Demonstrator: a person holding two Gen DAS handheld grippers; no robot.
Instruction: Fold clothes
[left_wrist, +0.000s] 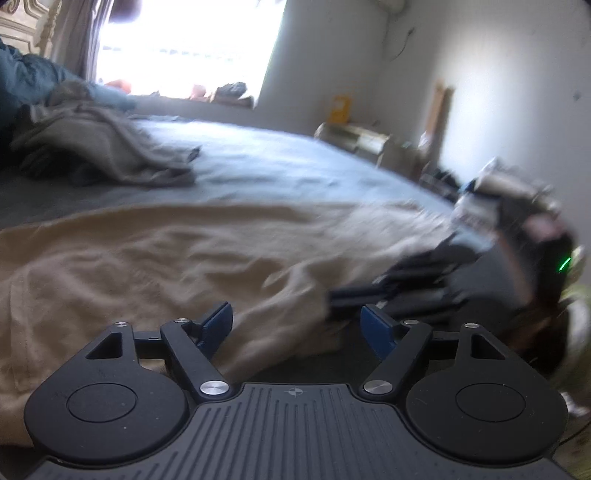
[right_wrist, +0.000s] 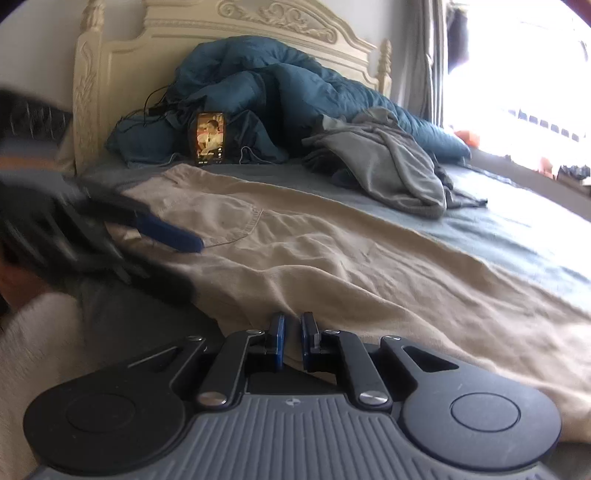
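Beige trousers (right_wrist: 332, 258) lie spread flat across the grey-blue bed sheet (right_wrist: 517, 229), back pocket (right_wrist: 229, 221) facing up. My left gripper (left_wrist: 297, 326) is open just above the trousers' near edge, with cloth running under its blue pads and nothing pinched. The right wrist view shows it blurred at the left, one blue fingertip (right_wrist: 173, 232) over the pocket area. My right gripper (right_wrist: 292, 341) has its blue pads nearly together on the trousers' near edge. In the left wrist view the right gripper (left_wrist: 343, 299) is blurred, low at the cloth's right end, with a hand behind it.
A crumpled grey garment (right_wrist: 391, 173) lies farther up the bed beside a teal duvet (right_wrist: 280, 85) heaped against the cream headboard (right_wrist: 236, 22). A lit phone (right_wrist: 209, 137) leans on the duvet. A bright window (left_wrist: 184, 44) and low furniture (left_wrist: 354, 136) stand beyond the bed.
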